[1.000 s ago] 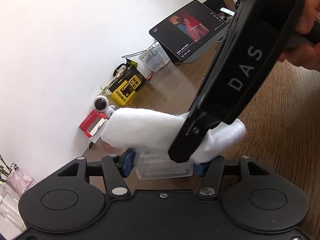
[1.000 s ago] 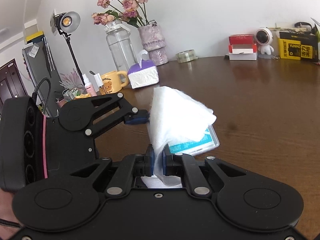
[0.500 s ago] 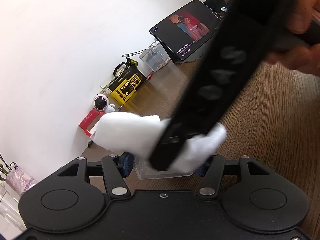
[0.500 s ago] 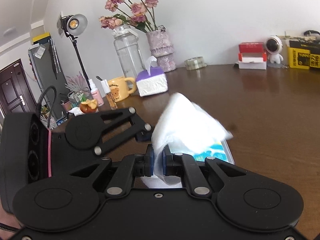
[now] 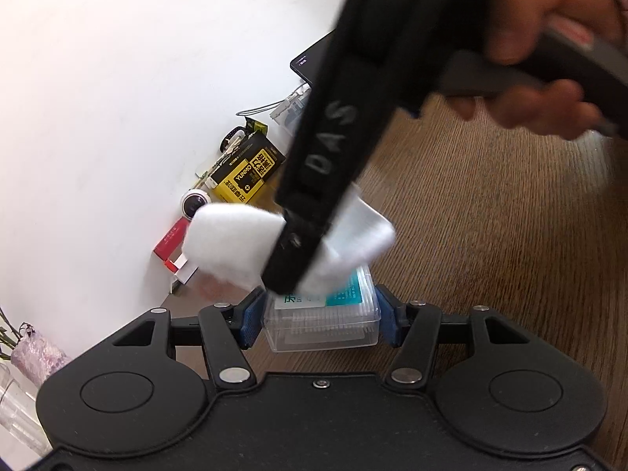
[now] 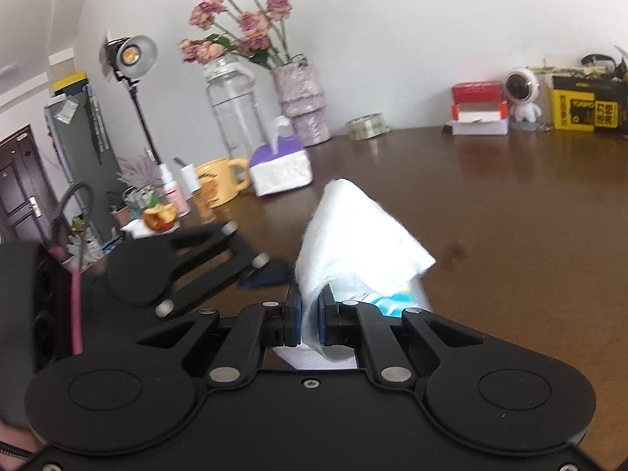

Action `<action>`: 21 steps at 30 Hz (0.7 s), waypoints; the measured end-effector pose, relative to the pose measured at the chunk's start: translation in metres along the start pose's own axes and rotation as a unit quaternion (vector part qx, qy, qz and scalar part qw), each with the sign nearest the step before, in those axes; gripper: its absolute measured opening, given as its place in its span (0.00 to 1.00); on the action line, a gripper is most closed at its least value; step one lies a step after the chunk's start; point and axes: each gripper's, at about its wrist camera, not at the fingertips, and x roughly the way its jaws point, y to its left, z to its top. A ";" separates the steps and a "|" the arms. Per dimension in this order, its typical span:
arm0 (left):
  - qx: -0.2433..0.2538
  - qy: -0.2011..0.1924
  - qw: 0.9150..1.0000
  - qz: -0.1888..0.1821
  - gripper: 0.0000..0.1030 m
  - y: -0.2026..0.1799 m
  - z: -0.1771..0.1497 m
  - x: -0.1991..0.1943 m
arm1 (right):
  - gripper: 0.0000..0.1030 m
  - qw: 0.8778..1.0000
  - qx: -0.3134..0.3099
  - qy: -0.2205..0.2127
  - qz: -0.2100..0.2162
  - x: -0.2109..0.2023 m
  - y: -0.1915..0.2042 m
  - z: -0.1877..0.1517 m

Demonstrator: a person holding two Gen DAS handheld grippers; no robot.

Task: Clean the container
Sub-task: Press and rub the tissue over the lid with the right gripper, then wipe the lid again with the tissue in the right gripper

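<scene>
Wiping is under way: we hold the clear rectangular plastic container with a teal label between the blue pads of our left gripper, whose jaws press against its two short sides, just above the brown wooden worktop. Our right gripper has its jaws pressed together on a folded white soft cloth, and in the left view that cloth lies across the far part of the container's labelled top, touching it, with the black body of the right gripper crossing over the middle of it. We judge the job to be partway done: the top face is being rubbed, while the near clear side wall facing the left camera is not touched by the cloth now, and we cannot tell whether the underside or the inside needs cleaning, or how clean the top is, since the cloth hides much of it. What looks left, as far as we can see, is to carry the cloth over the rest of the lid and the sides.
</scene>
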 end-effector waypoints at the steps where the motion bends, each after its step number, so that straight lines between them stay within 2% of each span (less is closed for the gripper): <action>1: 0.000 0.000 1.000 -0.001 0.55 0.000 0.000 0.001 | 0.08 1.000 0.002 -0.002 -0.007 0.000 -0.004 0.001; 6: 0.000 0.000 1.000 -0.001 0.55 -0.003 -0.002 -0.006 | 0.08 0.999 0.023 -0.006 -0.044 0.001 -0.023 0.006; 8: 0.000 -0.001 1.000 0.000 0.55 -0.014 -0.006 -0.031 | 0.08 0.998 0.030 -0.006 -0.046 0.001 -0.026 0.005; 16: 0.000 -0.002 1.000 0.001 0.55 -0.017 -0.013 -0.052 | 0.08 1.000 0.001 0.003 0.012 0.000 0.007 -0.001; 21: 0.000 -0.002 1.000 0.001 0.55 -0.018 -0.013 -0.052 | 0.07 1.000 -0.001 0.003 0.007 -0.002 0.008 -0.003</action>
